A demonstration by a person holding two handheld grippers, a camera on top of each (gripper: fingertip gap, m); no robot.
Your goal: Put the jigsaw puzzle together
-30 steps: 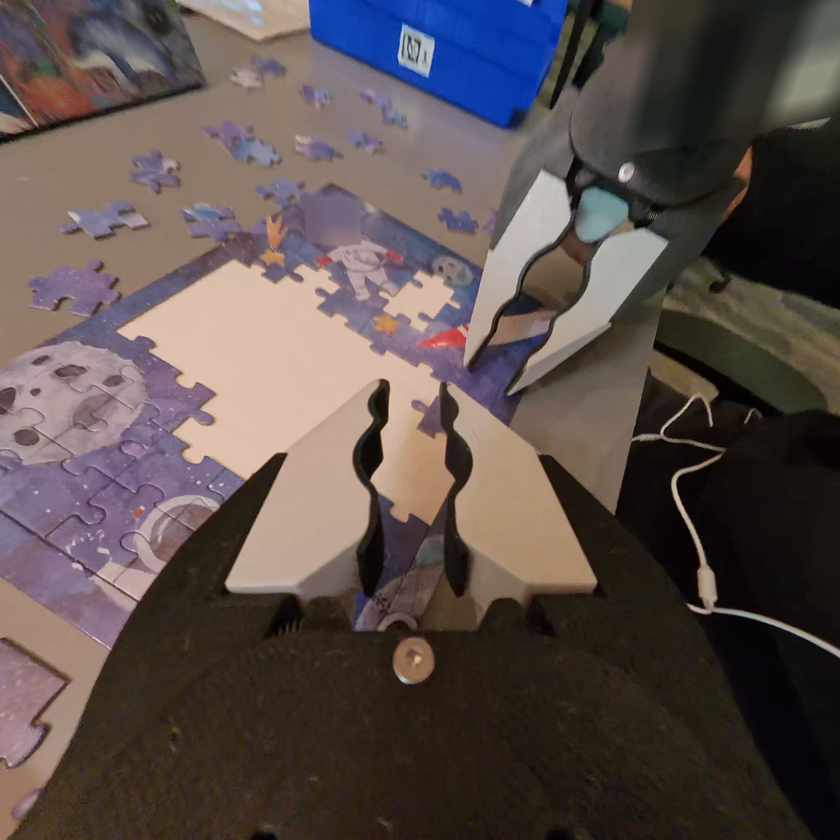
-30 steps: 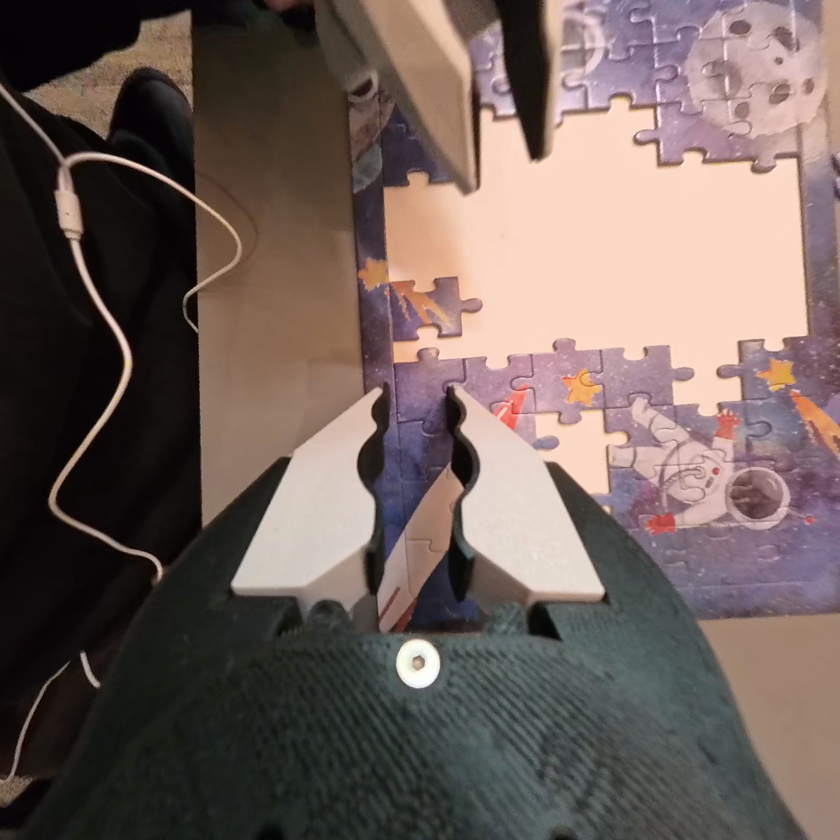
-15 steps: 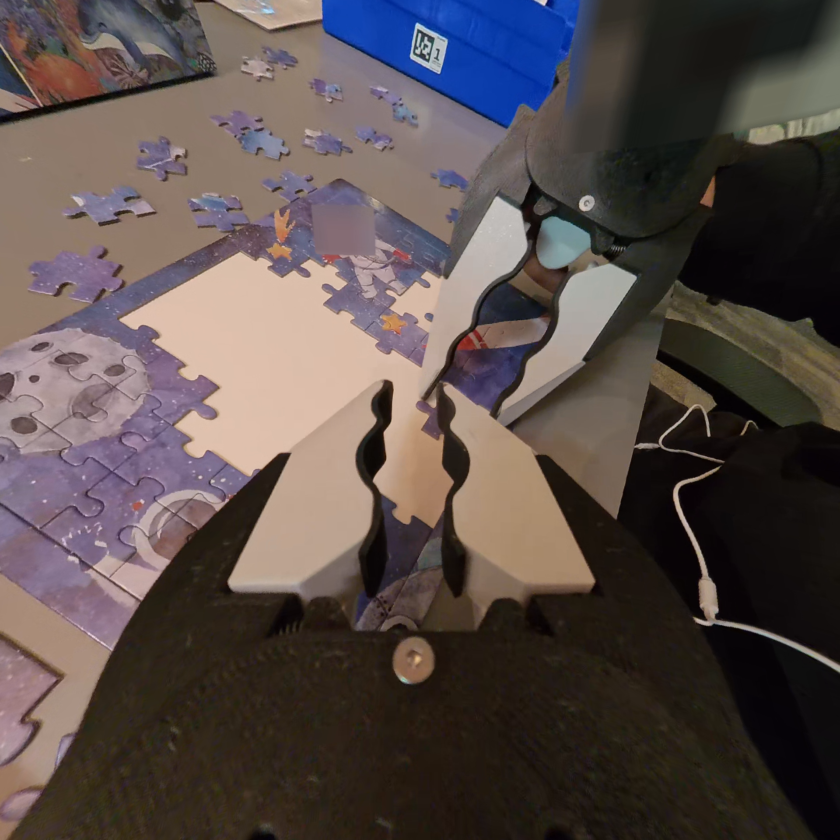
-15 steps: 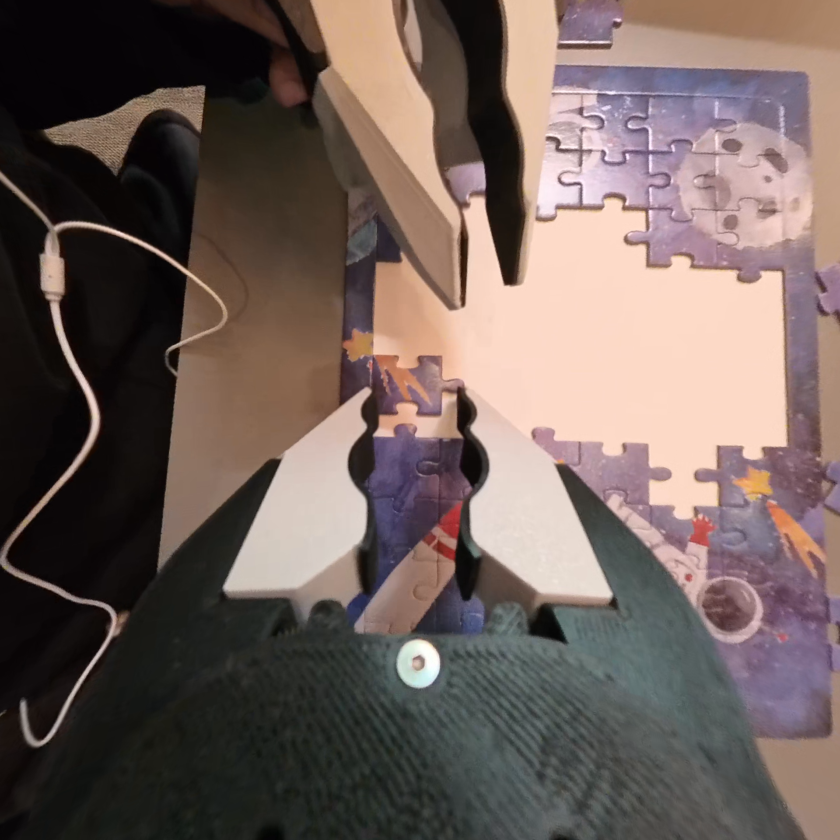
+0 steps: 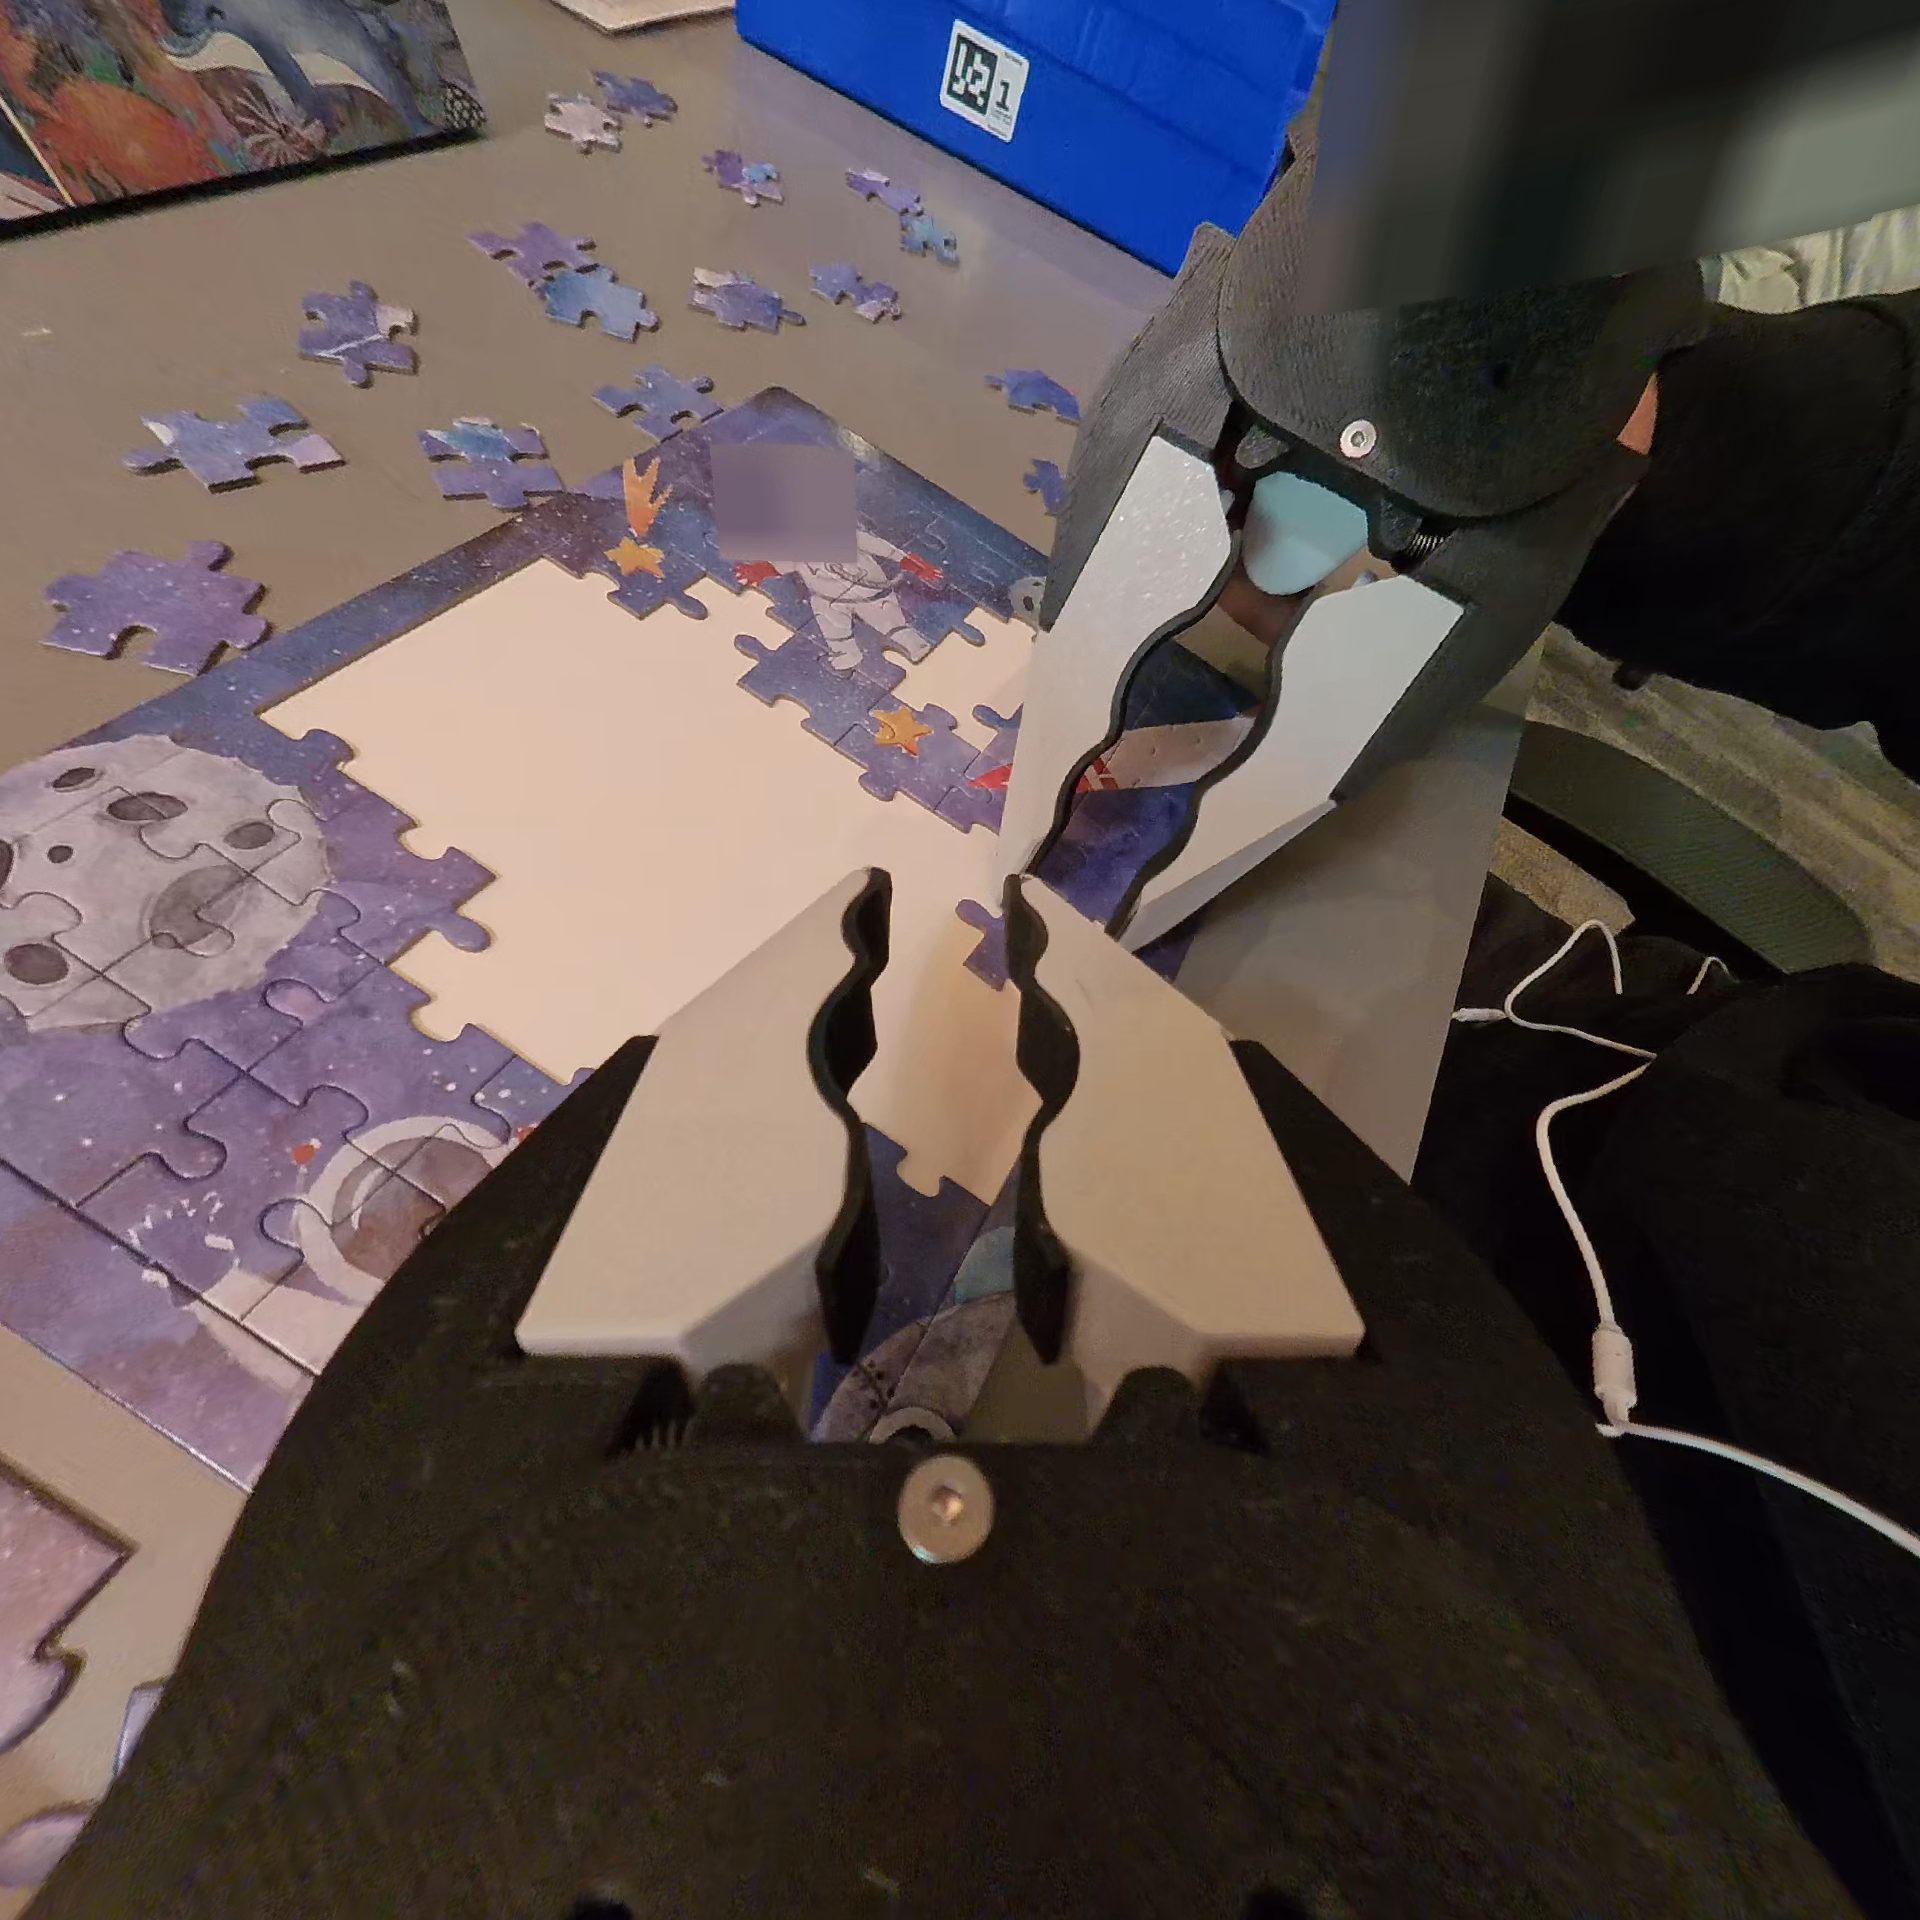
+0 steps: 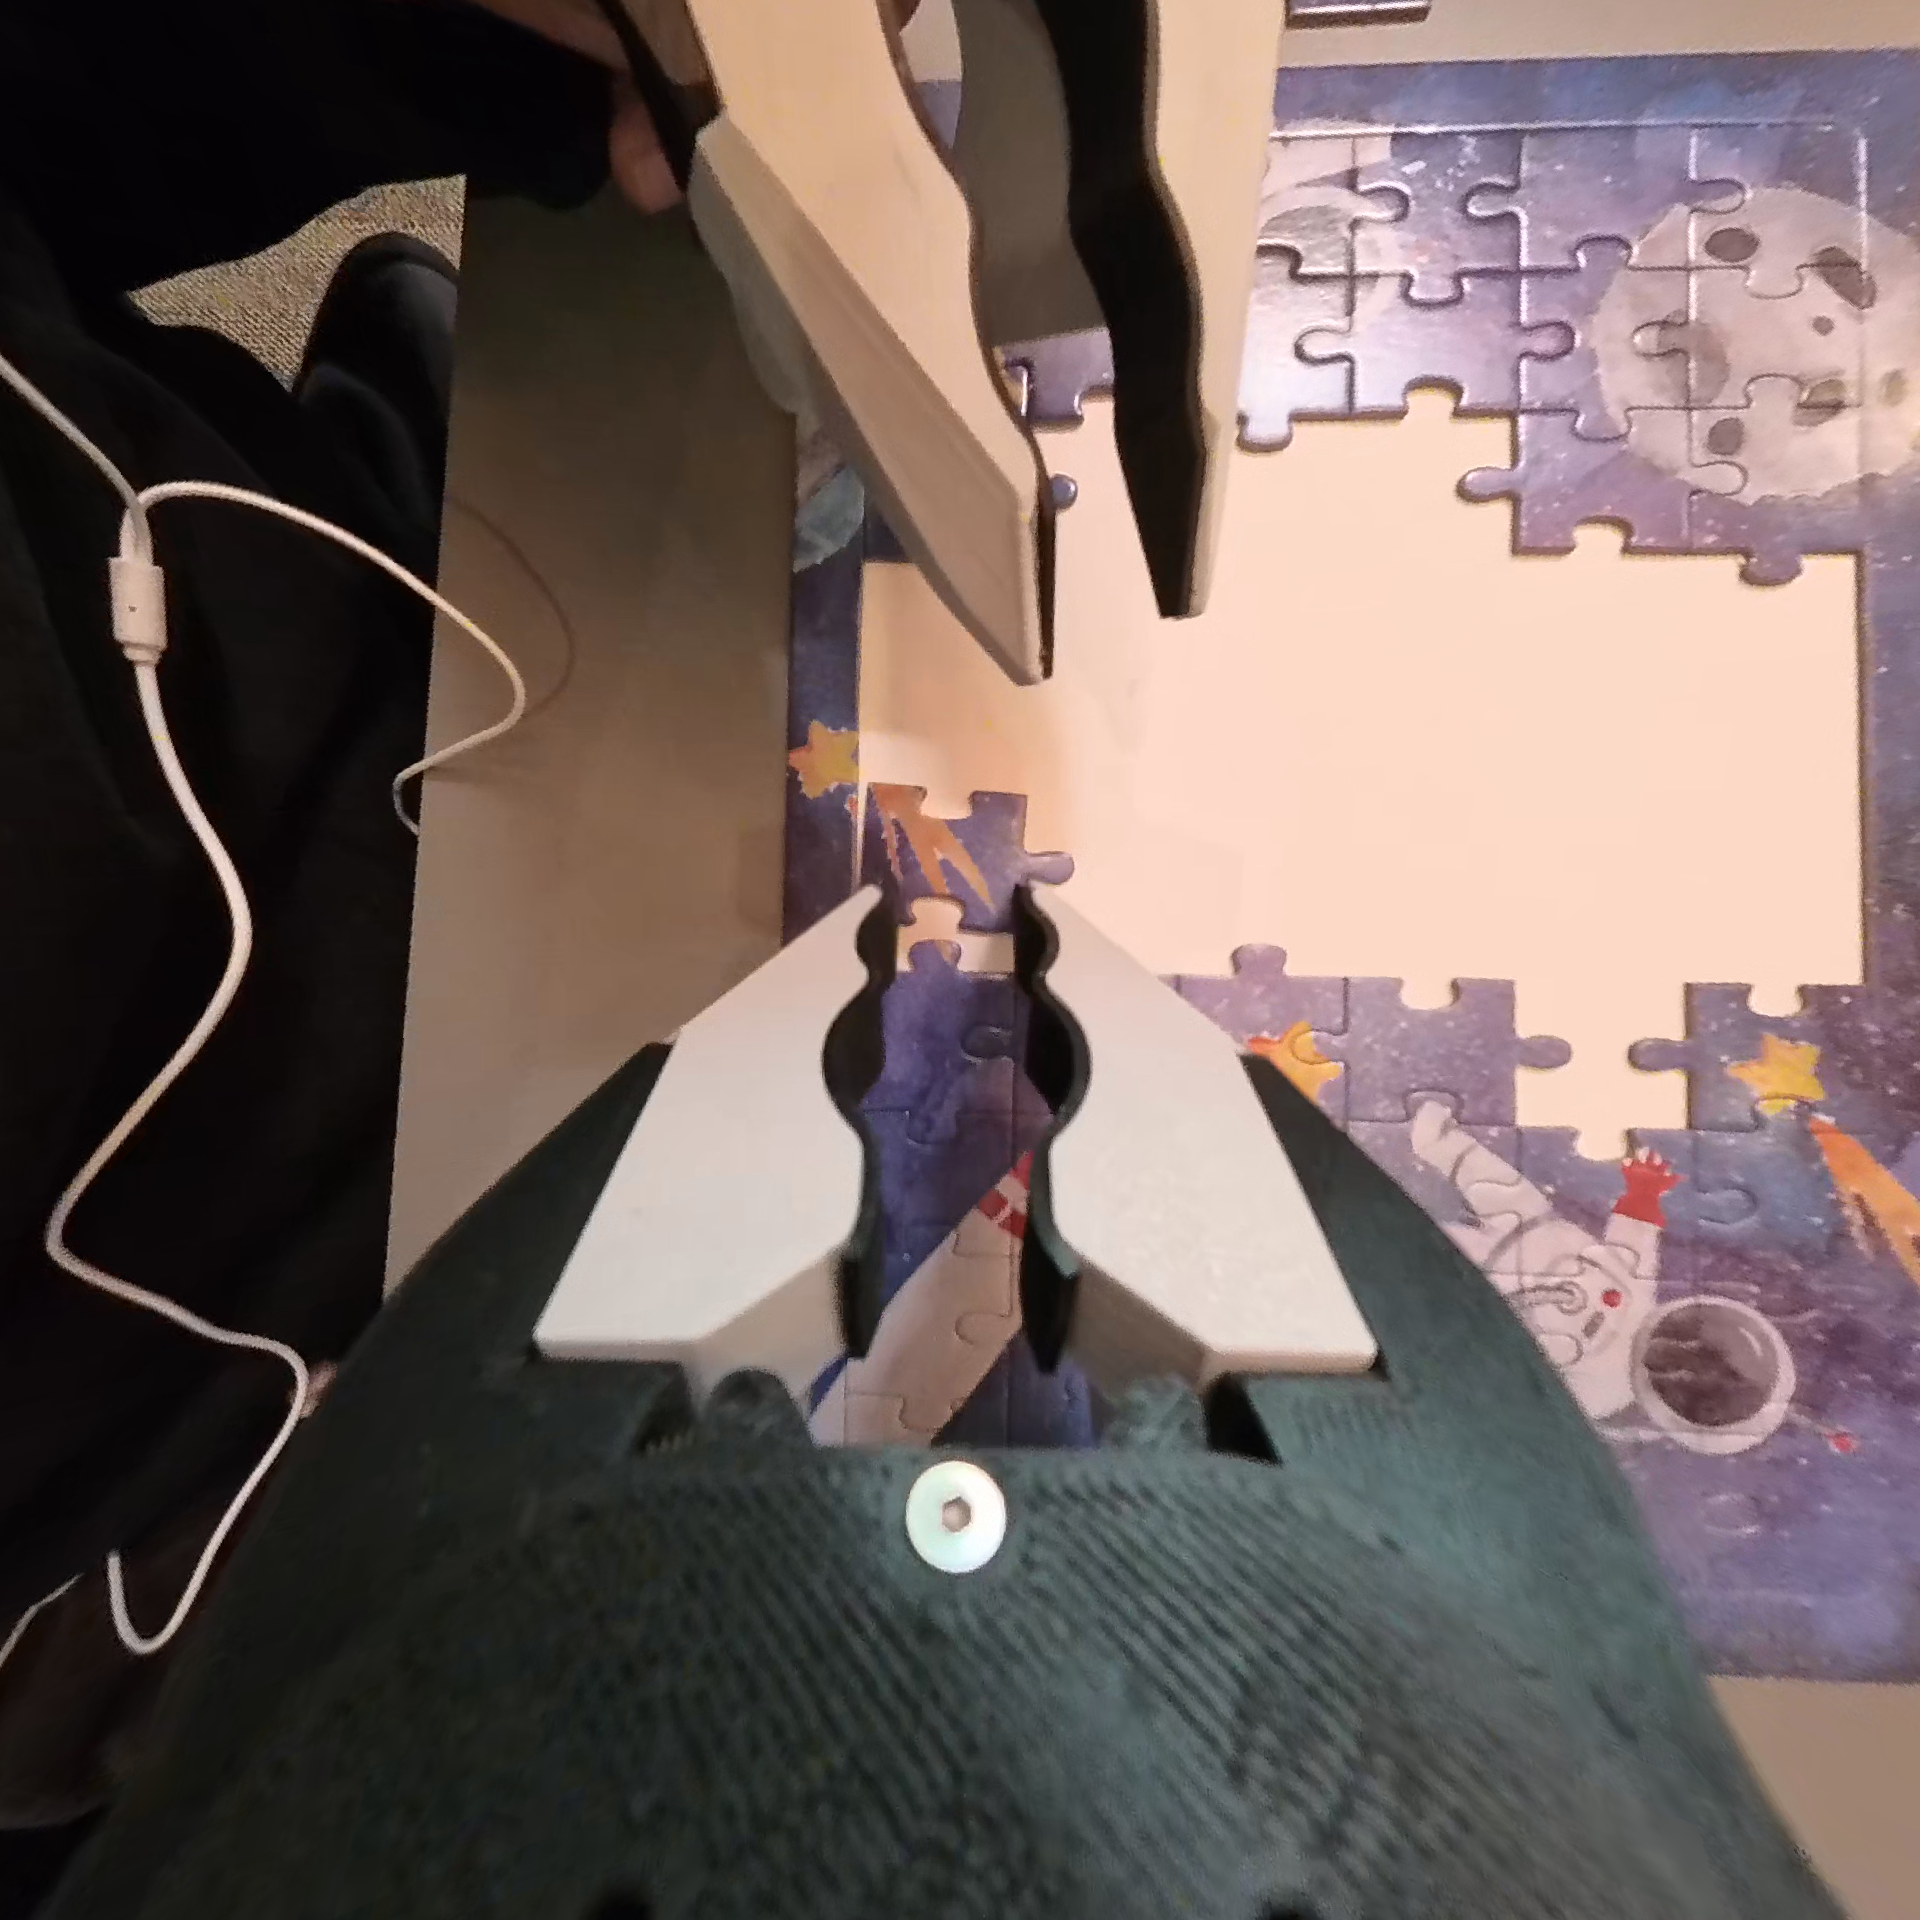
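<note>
Loose purple puzzle pieces (image 5: 229, 447), more than a dozen, lie scattered on the desk (image 5: 125, 343) beyond the part-built space puzzle (image 6: 1496, 748), near a blue bin (image 5: 1091, 156) and a picture box (image 5: 208, 104), both cut off by the frame. Left hand-held gripper (image 5: 945, 894) hangs released over the bare middle of the puzzle tray. Right hand-held gripper (image 6: 951, 899) stands released, grasping nothing, its tips at a comet piece (image 6: 951, 842) by the tray's edge. A white cable (image 6: 208, 748) trails across dark clothing.

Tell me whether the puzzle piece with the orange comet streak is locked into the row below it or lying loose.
Loose: the comet piece lies on the bare board, a pale gap separating it from the assembled row.
</note>
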